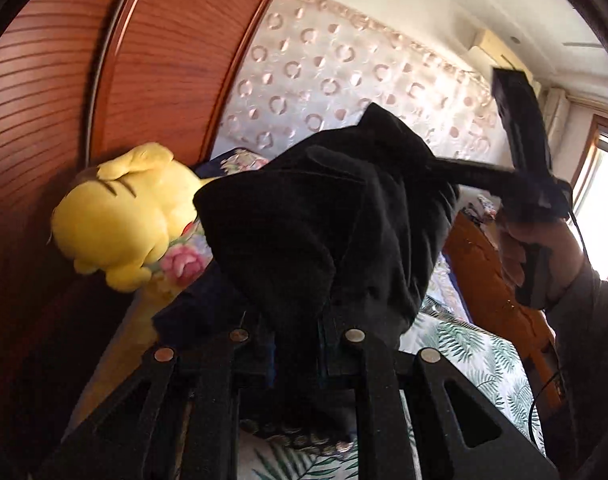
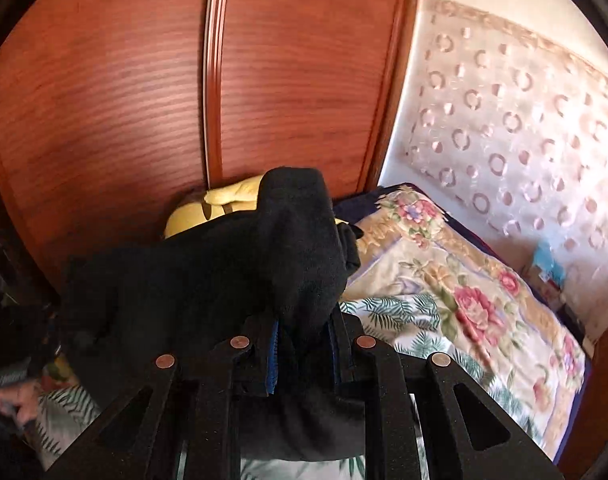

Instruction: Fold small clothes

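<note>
Black garment (image 1: 304, 216), pinched in both grippers

The right gripper (image 2: 304, 344) is pointing down toward a bed (image 2: 455, 300), its jaws pinching a bunched black garment (image 2: 232, 272) that is rising in a peak above them and draping away to the left. Behind the cloth a yellow plush toy (image 2: 208, 208) is lying against a reddish wooden wardrobe (image 2: 144, 80), partly hidden by the fabric. To the right a floral blanket (image 2: 475, 304) is spreading over a palm-leaf sheet (image 2: 391, 308), a pale wall with ring patterns (image 2: 523, 128) is standing behind, and part of a hand (image 2: 12, 400) is showing at the left edge.
</note>
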The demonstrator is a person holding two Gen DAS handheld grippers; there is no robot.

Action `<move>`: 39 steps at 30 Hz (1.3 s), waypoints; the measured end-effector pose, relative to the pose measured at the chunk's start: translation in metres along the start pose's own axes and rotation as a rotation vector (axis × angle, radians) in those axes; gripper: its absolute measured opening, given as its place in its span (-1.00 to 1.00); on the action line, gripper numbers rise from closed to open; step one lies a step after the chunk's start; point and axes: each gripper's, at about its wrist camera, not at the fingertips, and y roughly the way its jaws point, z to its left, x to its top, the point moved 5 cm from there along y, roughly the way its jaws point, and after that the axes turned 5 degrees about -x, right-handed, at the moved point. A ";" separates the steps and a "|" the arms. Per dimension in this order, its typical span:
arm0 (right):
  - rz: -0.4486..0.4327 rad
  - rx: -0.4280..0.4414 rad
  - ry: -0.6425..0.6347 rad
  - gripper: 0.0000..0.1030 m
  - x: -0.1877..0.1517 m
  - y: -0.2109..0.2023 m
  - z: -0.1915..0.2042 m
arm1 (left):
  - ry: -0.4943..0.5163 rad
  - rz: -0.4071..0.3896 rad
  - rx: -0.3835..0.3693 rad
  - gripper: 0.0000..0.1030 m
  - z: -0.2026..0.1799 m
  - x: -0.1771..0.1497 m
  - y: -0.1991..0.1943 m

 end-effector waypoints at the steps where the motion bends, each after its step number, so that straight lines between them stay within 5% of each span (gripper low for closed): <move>1: 0.001 0.000 -0.004 -0.64 0.005 0.013 0.005 | 0.002 0.010 0.009 -0.70 0.005 -0.004 -0.001; 5: 0.018 -0.044 0.074 -0.56 0.007 0.050 0.002 | 0.020 0.042 0.057 -0.70 0.009 -0.010 0.005; 10: -0.030 -0.127 0.209 -0.19 0.011 0.042 -0.021 | 0.079 -0.002 0.086 -0.58 0.000 -0.013 -0.007; 15: -0.078 -0.103 0.246 -0.19 -0.020 -0.013 -0.016 | 0.177 -0.046 0.076 0.00 -0.015 -0.008 -0.021; 17: -0.081 -0.115 0.236 -0.19 -0.039 -0.033 -0.008 | 0.232 -0.067 0.047 0.49 -0.027 -0.010 -0.028; 20: -0.096 -0.115 0.246 -0.19 -0.078 -0.069 0.002 | 0.277 -0.092 0.015 0.70 -0.047 -0.015 -0.041; 34: -0.185 -0.220 0.436 -0.18 -0.244 -0.239 0.072 | 0.409 0.009 -0.096 0.76 -0.135 -0.075 -0.051; 39: -0.190 -0.307 0.474 0.28 -0.270 -0.274 0.108 | 0.428 0.008 -0.123 0.76 -0.165 -0.096 -0.060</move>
